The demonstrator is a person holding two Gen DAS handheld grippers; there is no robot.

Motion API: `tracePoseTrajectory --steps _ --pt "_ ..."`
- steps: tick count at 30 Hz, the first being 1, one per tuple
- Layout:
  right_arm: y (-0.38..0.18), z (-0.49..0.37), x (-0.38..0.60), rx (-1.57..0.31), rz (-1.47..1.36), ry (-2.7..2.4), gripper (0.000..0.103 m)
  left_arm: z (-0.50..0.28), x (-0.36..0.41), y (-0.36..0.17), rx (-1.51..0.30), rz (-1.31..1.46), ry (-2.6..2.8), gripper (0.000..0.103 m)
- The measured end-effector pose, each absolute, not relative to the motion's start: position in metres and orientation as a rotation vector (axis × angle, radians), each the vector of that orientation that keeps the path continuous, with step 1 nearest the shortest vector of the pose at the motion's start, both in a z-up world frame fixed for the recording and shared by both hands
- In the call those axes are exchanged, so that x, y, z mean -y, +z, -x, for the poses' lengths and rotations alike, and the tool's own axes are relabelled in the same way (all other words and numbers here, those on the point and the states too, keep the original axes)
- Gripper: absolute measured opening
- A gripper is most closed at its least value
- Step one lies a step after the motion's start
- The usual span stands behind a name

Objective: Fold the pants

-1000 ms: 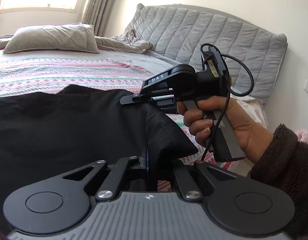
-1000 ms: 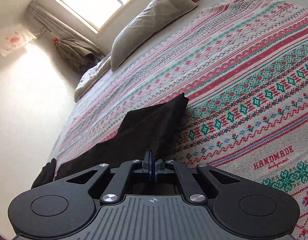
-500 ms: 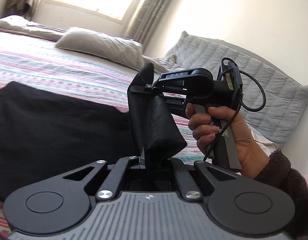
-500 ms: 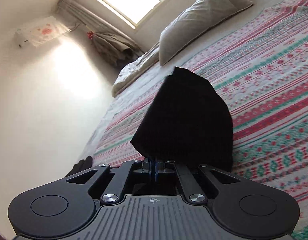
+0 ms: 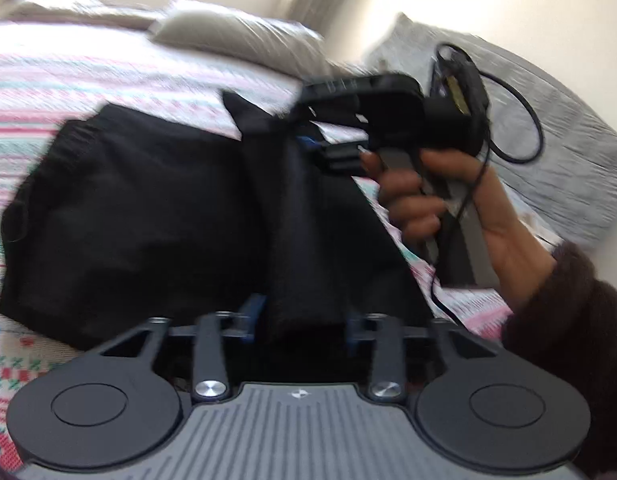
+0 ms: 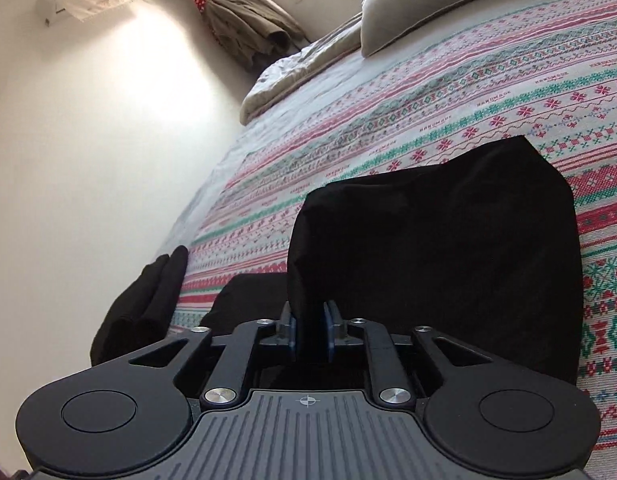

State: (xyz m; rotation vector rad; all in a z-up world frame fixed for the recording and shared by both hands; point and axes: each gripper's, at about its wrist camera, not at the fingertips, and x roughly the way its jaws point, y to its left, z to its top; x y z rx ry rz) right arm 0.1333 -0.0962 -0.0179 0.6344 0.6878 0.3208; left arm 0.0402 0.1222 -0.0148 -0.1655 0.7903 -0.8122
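The black pants (image 5: 140, 208) lie on the patterned bedspread (image 5: 108, 84), with one end lifted and carried over the rest. My left gripper (image 5: 298, 322) has its jaws apart, and a fold of the black cloth hangs between them. In the left wrist view the right gripper (image 5: 308, 144) is held by a hand and meets the lifted cloth edge. In the right wrist view my right gripper (image 6: 308, 330) has its blue pads (image 6: 290, 332) slightly apart with the pants (image 6: 448, 248) between them. The image is blurred in the left wrist view.
Grey pillows (image 6: 448, 0) and a rumpled blanket (image 6: 292, 76) lie at the head of the bed. A quilted grey cushion (image 5: 548, 120) leans on the wall. A dark cloth (image 6: 144, 300) hangs over the bed's left edge beside the white wall (image 6: 88, 160).
Both grippers lifted the pants' end and carried it over the rest of the pants. Both sets of jaws, shut on the cloth before, now stand apart, the left wider.
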Motion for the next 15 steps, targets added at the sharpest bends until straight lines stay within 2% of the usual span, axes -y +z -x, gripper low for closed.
tracePoseTrajectory --steps 1,2,5,9,15 --pt "-0.018 -0.131 0.097 -0.692 -0.645 0.318 0.053 -0.044 -0.125 -0.014 -0.807 0.188 -0.856 0.079" --pt "-0.016 -0.127 0.099 -0.688 -0.656 0.318 0.066 -0.048 -0.129 -0.013 -0.817 0.219 -0.874 0.084" --pt "-0.009 -0.115 0.102 -0.674 -0.658 0.345 0.068 -0.062 -0.134 -0.008 -0.87 0.295 -0.901 0.092" --pt "0.001 -0.098 0.107 -0.657 -0.607 0.311 0.08 -0.077 -0.138 -0.003 -0.884 0.335 -0.855 0.092" --pt "0.003 -0.07 0.122 -0.657 -0.498 0.246 0.081 -0.079 -0.124 0.008 -0.83 0.292 -0.777 0.091"
